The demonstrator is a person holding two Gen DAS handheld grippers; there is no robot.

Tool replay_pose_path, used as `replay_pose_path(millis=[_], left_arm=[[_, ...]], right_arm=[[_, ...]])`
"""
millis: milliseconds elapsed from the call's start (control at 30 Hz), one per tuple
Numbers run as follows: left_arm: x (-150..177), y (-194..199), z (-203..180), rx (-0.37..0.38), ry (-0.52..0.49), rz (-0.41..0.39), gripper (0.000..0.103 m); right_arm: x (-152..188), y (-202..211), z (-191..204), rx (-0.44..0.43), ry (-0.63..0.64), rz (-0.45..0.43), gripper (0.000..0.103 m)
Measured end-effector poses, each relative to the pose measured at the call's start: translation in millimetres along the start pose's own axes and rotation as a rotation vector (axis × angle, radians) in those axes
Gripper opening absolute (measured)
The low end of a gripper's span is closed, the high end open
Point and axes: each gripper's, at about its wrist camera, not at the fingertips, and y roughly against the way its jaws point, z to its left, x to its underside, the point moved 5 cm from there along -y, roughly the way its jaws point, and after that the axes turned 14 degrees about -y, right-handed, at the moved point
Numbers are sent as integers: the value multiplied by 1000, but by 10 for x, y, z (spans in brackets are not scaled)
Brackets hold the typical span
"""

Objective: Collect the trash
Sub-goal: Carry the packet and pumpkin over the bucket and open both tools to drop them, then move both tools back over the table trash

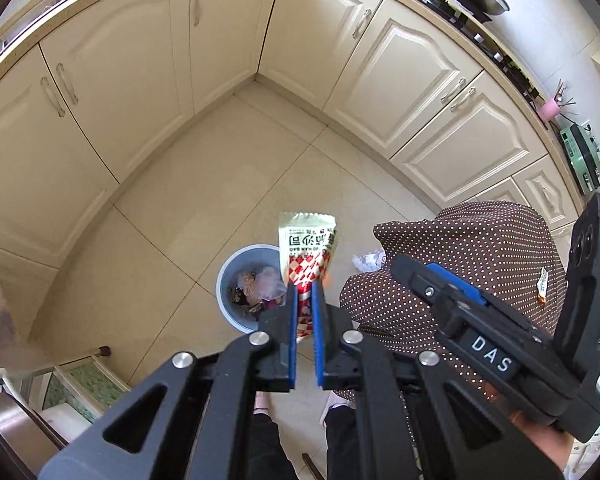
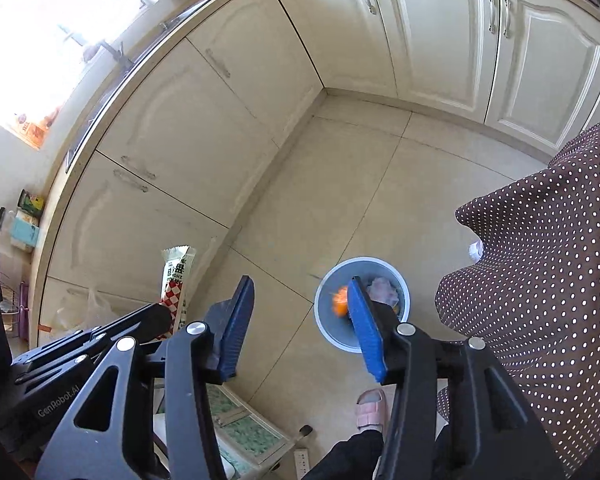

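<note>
My left gripper (image 1: 305, 286) is shut on a snack wrapper (image 1: 306, 240), white-green at the top and red-white checked below, which sticks up between the blue pads. It hangs above the floor, over the right edge of a blue-grey trash bin (image 1: 221, 284) that holds several scraps. In the right wrist view my right gripper (image 2: 301, 282) stands open above the same bin (image 2: 340, 334), with nothing pressed between its pads. A blurred orange scrap (image 2: 339, 300) shows over the bin's inside, just beside the right finger. The wrapper (image 2: 176, 276) appears at the left there.
Cream cabinets (image 2: 204, 148) line the corner behind the tiled floor (image 1: 204, 200). A person's brown dotted garment (image 2: 540, 260) fills the right, with a pink slipper (image 2: 372, 408) below. Crumpled white paper (image 1: 366, 260) lies on the floor near the bin. A power strip (image 2: 302, 460) lies at the bottom.
</note>
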Motion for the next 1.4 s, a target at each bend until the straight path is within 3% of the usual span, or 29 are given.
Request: replay_pose_path(millis=[633, 1033, 1400], left_arm=[[-191, -168, -160, 32, -39, 34, 7], [-320, -224, -281, 14, -45, 41, 7], [-380, -309, -534, 13, -65, 58, 8]], right_arm=[[-133, 83, -181, 16, -50, -25, 48], [-246, 157, -321, 7, -67, -36, 50], [-326, 304, -637, 1, -99, -44, 50]])
